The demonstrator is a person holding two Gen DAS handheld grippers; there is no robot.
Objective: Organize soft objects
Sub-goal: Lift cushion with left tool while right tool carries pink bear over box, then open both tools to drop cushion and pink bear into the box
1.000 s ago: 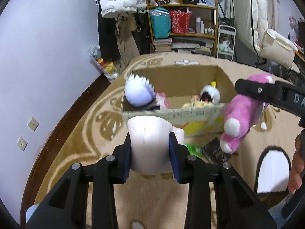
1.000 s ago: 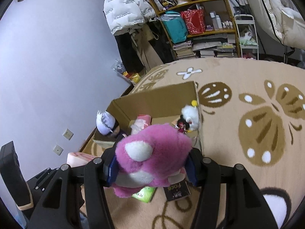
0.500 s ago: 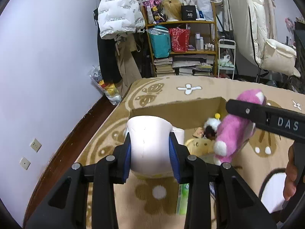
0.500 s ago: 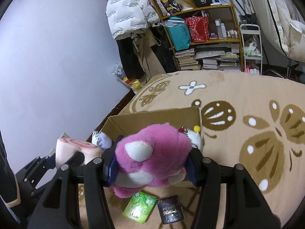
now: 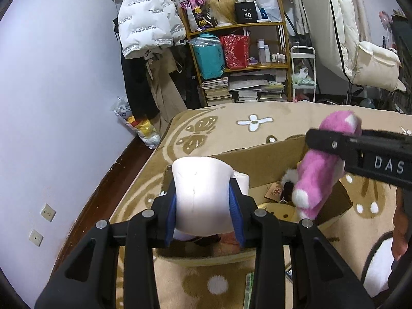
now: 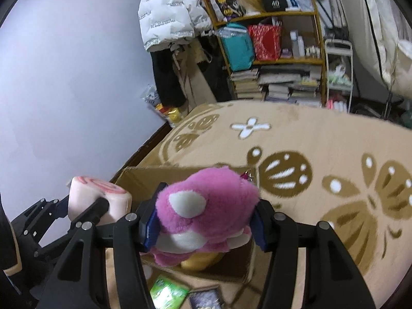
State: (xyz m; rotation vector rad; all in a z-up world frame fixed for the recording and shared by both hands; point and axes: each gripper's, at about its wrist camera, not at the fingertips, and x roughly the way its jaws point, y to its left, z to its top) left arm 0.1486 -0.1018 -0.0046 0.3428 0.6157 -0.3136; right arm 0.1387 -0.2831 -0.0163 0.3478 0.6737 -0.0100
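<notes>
My left gripper (image 5: 203, 203) is shut on a pale pink roll-cake plush (image 5: 200, 193), held above the near left part of an open cardboard box (image 5: 260, 157). The plush also shows in the right wrist view (image 6: 99, 198), with a red swirl on its end. My right gripper (image 6: 204, 221) is shut on a pink bear plush (image 6: 206, 206) and holds it over the box (image 6: 139, 180). The bear also shows in the left wrist view (image 5: 319, 172), hanging over the box's right side. A yellow plush (image 5: 280, 209) and a black-and-white doll (image 5: 287, 184) lie inside the box.
The box stands on a beige patterned rug (image 6: 322, 141). A green packet (image 6: 168, 292) and a dark card (image 6: 206, 300) lie on the rug in front of the box. A cluttered shelf (image 5: 242, 59), hanging coats and a lilac wall (image 5: 51, 90) stand behind.
Both grippers have moved forward and up over the box with their plush toys still held. The box now lies below and close, and the bear hangs above its inside.
</notes>
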